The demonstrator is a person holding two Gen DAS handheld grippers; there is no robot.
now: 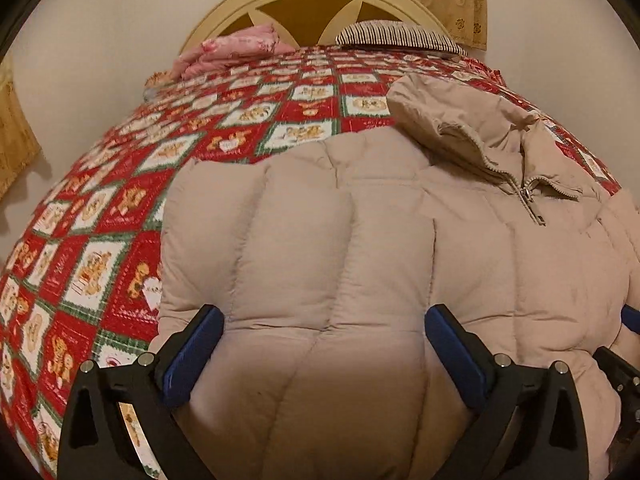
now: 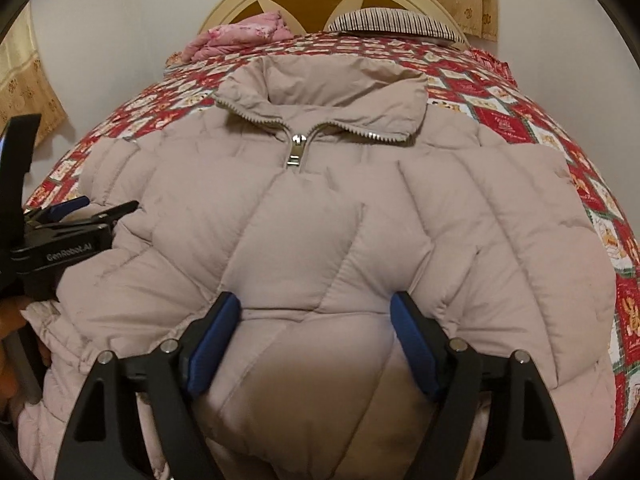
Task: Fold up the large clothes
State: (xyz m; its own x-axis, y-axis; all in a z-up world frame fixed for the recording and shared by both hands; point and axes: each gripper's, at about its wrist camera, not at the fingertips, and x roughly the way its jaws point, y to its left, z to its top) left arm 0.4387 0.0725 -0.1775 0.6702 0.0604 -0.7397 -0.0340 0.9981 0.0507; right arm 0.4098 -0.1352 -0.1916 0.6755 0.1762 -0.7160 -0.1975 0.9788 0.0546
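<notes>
Across the red patchwork bedspread (image 2: 516, 120) the puffy beige quilted jacket (image 2: 320, 208) is lying, collar at 12 o'clock; I'm hovering my 2 released tongs, left (image 1: 324, 344) and right (image 2: 316, 332), near its hem, and should be pinching deep, evenly.

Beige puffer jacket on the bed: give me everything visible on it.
The beige quilted puffer jacket lies front-up on the red patchwork bedspread, stand-up collar toward the headboard. It looks like padded, matte fabric stitched in puffy channels. The metal zipper is closed almost to the collar, pull hanging down. The sleeves appear folded in across the front. Both grippers, left and right, straddle padding near its near edge, jaws wide, not visibly clamped.
</notes>
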